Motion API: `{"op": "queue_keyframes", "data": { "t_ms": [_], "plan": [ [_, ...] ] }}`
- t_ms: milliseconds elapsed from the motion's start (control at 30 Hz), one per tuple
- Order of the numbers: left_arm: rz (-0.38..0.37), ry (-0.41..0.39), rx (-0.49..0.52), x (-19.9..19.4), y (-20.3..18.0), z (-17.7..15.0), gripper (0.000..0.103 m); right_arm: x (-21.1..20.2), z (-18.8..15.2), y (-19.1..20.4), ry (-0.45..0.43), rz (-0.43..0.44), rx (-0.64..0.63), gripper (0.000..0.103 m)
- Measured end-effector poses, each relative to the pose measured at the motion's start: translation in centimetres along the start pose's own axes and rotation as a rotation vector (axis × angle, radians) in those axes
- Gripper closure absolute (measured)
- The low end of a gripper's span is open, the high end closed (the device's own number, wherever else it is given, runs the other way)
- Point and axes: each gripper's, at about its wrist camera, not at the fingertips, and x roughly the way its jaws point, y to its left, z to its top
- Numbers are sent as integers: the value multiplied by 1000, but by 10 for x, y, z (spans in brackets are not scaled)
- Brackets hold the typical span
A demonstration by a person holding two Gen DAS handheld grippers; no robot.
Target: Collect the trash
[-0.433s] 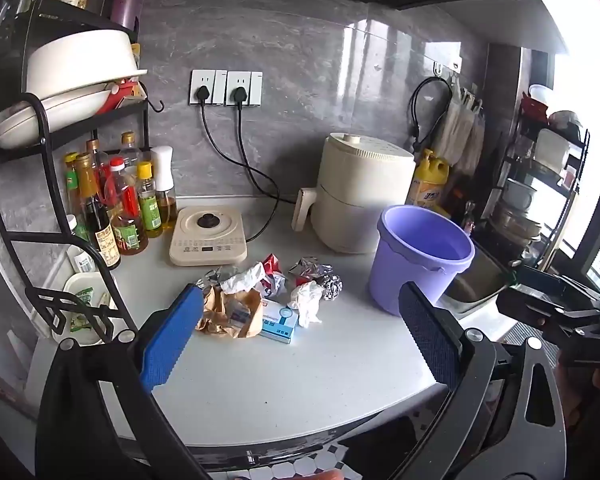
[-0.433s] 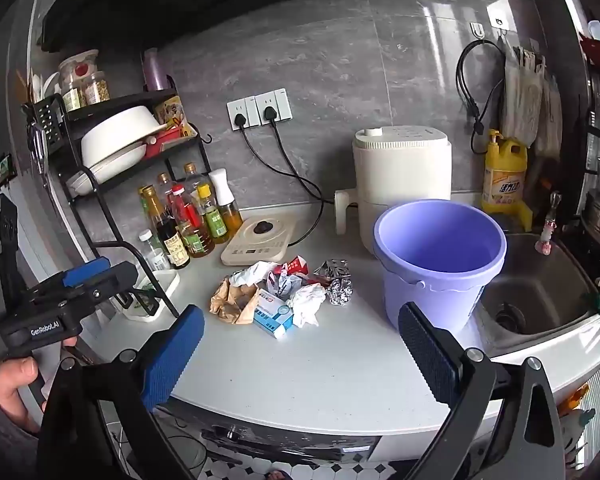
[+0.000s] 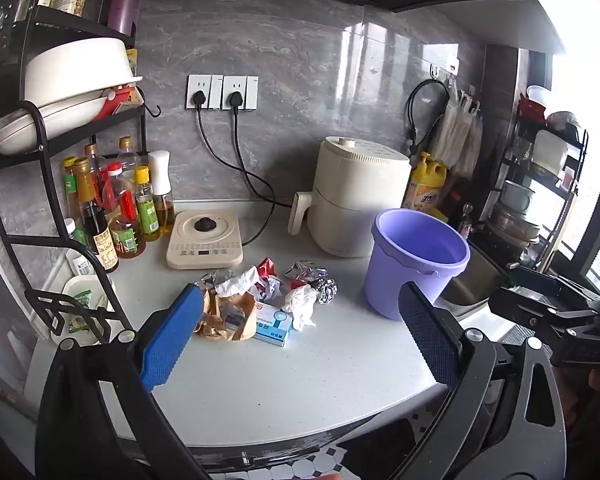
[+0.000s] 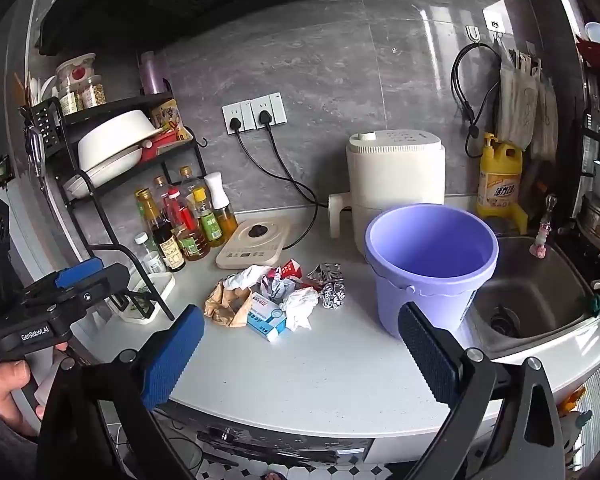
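A heap of trash lies on the white counter (image 3: 300,380): brown crumpled paper (image 3: 224,316), a small blue-and-white box (image 3: 274,326), white tissue wads (image 3: 302,304), a red wrapper (image 3: 266,268) and foil balls (image 3: 326,290). An empty purple bucket (image 3: 414,262) stands right of it. The heap (image 4: 268,300) and bucket (image 4: 430,264) show in the right wrist view too. My left gripper (image 3: 300,340) is open and empty, in front of the heap. My right gripper (image 4: 300,356) is open and empty, short of the counter's front edge.
A black rack (image 3: 60,160) with bowls and sauce bottles (image 3: 116,208) stands at the left. A beige induction plate (image 3: 205,240) and a white air fryer (image 3: 356,196) sit behind the trash. A sink (image 4: 528,292) lies right of the bucket.
Both views have barely shifted. Both grippers stay open and empty.
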Motion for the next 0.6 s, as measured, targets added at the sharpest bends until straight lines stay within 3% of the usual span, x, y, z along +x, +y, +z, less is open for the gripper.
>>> {"op": "queue_keyframes", "data": {
  "t_ms": [600],
  "plan": [
    [16,-7,-16,-6,2,1,6,4,0,-1,-23,-30,-15,8]
  ]
}}
